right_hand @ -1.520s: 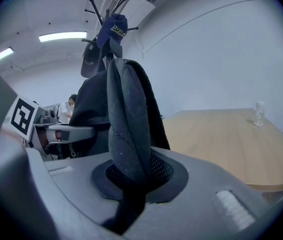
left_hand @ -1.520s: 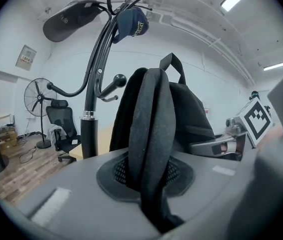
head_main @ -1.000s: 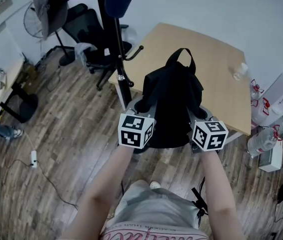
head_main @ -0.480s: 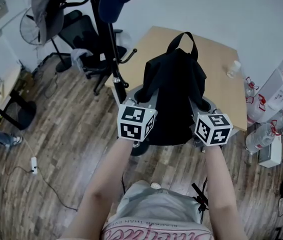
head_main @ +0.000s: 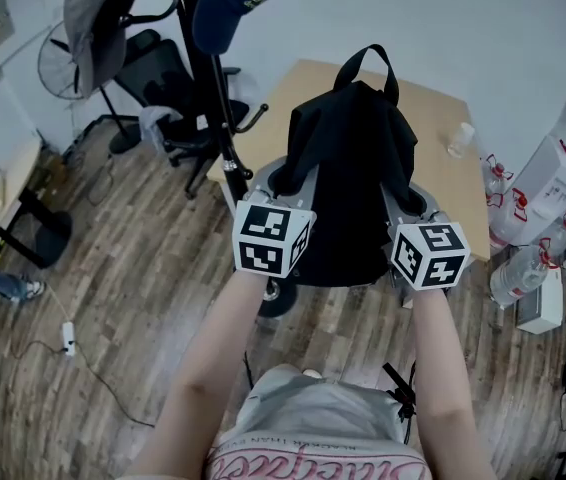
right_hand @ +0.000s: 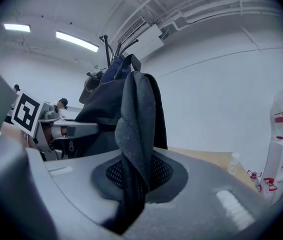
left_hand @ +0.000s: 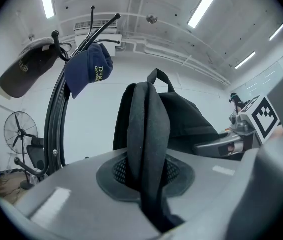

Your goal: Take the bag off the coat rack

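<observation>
Left gripper view: the left gripper point(left_hand: 147, 184) is clamped on one black webbing shoulder strap point(left_hand: 149, 119) of the black fabric backpack point(left_hand: 186, 121). The strap runs upright through the padded hollow between the jaws.

Right gripper view: the right gripper point(right_hand: 134, 184) is clenched in the same way on the other black shoulder strap point(right_hand: 137, 119). Taking one strap per side is judged to split the weight and keep the pack upright and level.

Head view: the backpack hangs in the air between the two grippers, in front of the person and above the near part of the light wooden table point(head_main: 453, 193). Its black top carry loop point(head_main: 368, 63) stands free, caught on nothing. The black metal coat rack point(head_main: 221, 108) stands to the left, near the pack but apart from it. It carries only a navy blue cloth cap point(head_main: 233, 3) and a grey brimmed hat point(head_main: 93, 18).

Assessment: the pack appears clear of the hooks, so the removal looks essentially complete. The table below is the likely place to set it down.
</observation>
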Demonstrator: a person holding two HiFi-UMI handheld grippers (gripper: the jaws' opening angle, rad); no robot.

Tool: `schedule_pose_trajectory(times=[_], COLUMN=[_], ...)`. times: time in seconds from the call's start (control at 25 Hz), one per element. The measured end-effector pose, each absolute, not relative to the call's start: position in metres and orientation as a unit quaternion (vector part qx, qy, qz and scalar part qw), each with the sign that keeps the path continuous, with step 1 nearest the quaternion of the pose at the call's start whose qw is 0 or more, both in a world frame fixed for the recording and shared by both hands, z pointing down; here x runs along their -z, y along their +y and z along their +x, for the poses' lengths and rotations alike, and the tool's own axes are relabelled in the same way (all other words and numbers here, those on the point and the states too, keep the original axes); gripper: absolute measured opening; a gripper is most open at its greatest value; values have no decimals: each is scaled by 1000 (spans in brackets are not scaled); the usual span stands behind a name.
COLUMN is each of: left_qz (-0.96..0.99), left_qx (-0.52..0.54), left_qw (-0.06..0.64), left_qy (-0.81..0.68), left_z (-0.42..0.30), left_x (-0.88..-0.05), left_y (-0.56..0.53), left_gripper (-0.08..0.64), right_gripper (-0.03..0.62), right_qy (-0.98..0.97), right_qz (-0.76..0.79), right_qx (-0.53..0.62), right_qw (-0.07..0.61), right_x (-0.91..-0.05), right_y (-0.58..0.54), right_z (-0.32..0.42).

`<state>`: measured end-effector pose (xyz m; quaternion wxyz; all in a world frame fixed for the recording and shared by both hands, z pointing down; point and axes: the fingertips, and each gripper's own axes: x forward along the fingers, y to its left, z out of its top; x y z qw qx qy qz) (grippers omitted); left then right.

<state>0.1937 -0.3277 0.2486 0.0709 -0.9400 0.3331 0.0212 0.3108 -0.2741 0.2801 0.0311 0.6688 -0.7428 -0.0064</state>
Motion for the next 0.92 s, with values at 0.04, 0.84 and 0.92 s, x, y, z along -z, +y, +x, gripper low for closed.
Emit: schedule_pose_trajectory(times=[0.04, 0.84, 0.92], left_qz=[-940, -940, -940], left_qx=[-24, -43, -44], left_qw=[69, 60, 61], left_qy=[333, 332, 332], left_z=[194, 192, 192], left_x=[-248, -244, -243], left_y=[-327, -327, -326], left_gripper=[67, 67, 67], right_gripper=[35, 34, 34], right_qy=[-742, -739, -739], right_qz=[669, 673, 673], right_qx=[8, 16, 17], right_qw=[31, 32, 33], right_x=[-279, -277, -276], right_y=[-274, -270, -270], right_z=[311, 309, 308])
